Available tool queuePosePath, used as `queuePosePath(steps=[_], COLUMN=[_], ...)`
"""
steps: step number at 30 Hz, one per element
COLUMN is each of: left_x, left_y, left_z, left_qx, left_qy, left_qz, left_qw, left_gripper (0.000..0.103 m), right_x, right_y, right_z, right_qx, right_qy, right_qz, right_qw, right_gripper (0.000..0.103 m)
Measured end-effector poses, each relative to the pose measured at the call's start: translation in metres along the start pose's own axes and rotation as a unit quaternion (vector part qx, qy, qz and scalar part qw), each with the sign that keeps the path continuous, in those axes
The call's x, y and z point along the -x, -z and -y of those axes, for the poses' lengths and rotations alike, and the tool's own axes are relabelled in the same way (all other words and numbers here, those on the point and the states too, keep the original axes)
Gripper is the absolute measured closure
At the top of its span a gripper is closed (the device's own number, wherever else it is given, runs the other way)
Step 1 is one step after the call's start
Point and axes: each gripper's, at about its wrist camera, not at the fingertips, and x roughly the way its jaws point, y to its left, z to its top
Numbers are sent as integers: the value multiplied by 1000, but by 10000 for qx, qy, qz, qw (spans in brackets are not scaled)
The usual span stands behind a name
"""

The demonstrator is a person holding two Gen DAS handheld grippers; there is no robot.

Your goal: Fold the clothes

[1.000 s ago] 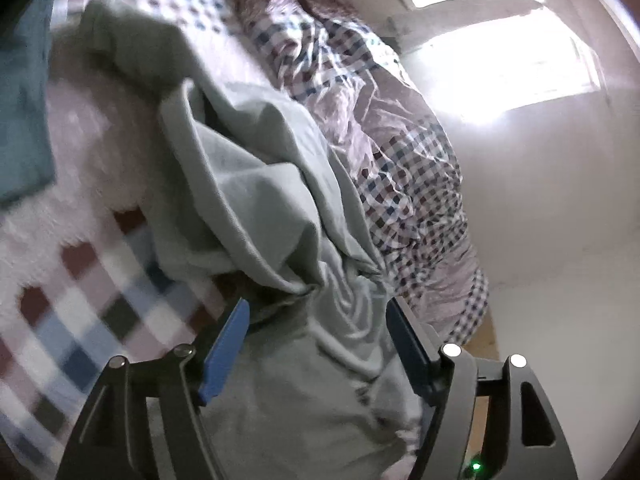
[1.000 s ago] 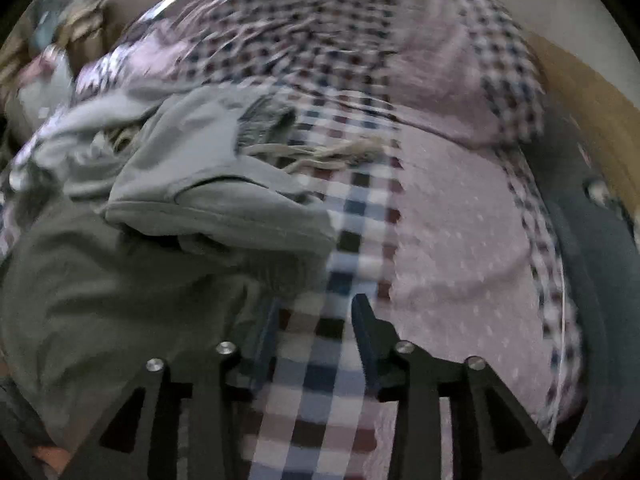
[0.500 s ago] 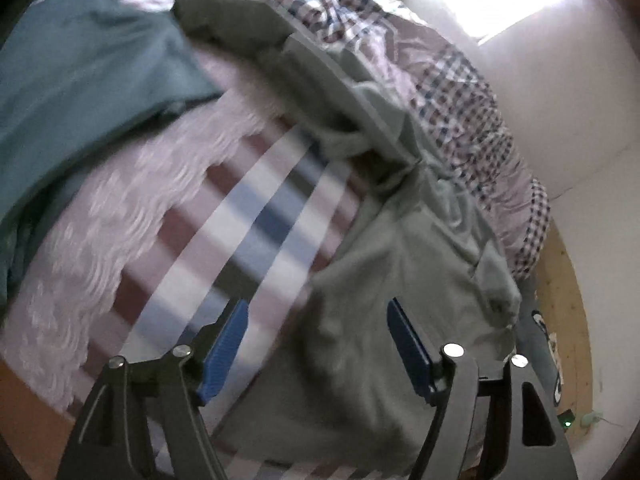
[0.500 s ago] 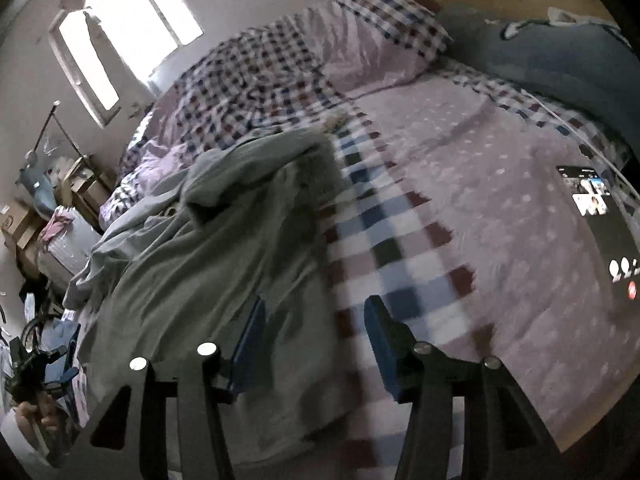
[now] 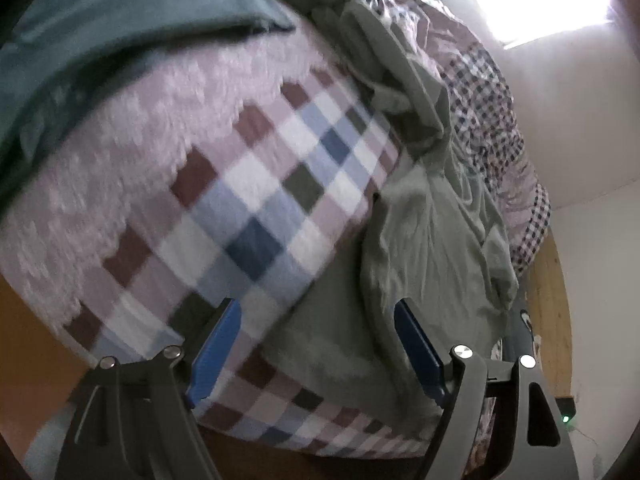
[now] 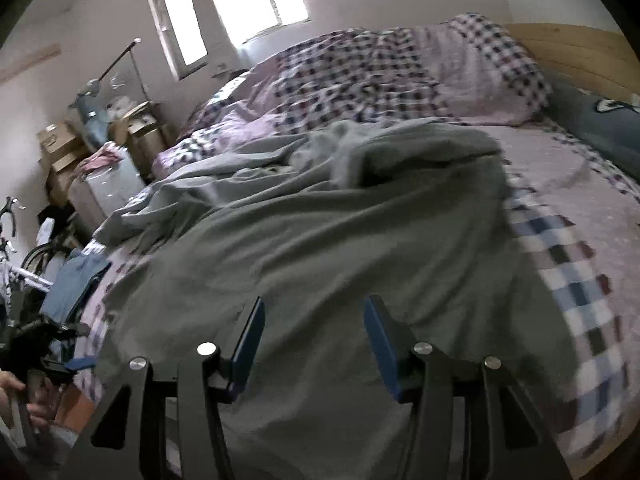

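Note:
A crumpled grey-green garment (image 6: pixel 320 248) lies spread over the checked bedsheet (image 6: pixel 576 292), bunched up at its far end. In the left wrist view the same garment (image 5: pixel 424 248) runs along the right side of the bed. My left gripper (image 5: pixel 316 312) is open above the bed's near edge, with checked sheet (image 5: pixel 256 208) and the garment's hem between its blue pads, touching neither. My right gripper (image 6: pixel 314 312) is open just above the garment's near part, holding nothing. A teal garment (image 5: pixel 120 32) lies at the far left of the bed.
A checked duvet (image 6: pixel 360 76) is heaped at the back of the bed by the wooden headboard (image 6: pixel 572 56). Boxes and clutter (image 6: pixel 80 152) and a bicycle (image 6: pixel 16 256) stand on the left below the window. A hand holding the other gripper (image 6: pixel 28 364) shows at lower left.
Both grippers have pulled back from the garment and swung toward the bed's near edge. The right gripper, narrow a second ago, has opened wider. The garment now lies flatter.

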Motion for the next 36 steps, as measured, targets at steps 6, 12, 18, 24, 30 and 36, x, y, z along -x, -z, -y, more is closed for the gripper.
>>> queuePosePath(steps=[6,12,18,24,30,36], left_x=[-15,-24,-27,-6,-2,0], left_y=[14,24,28,21,14,12], left_z=[3,12,10,10,6,3], left_qx=[152,171,444,507,539,620], left_qy=[159,412,730,898,776,861], left_qz=[-246,-465,-477,24,-15,-188], left_qw=[9995,9979,9952,9947,9955,9942], left_gripper=[18,17,17,22,52,91], right_x=[-6,-12,-17,-22,-25,-29], right_y=[-1,-2,-2,4,24,56], right_z=[-17,-34,-50,-80,-129,-180], right_qx=[134,267,450,1068,2047,3086], right_qy=[-115,-230,-314,-423,-696,-1044], right_qz=[39,77,91,68,45,9], right_qw=[9998,9993,9984,9934,9763,9454], right_gripper=[48,48,48,48,48,48])
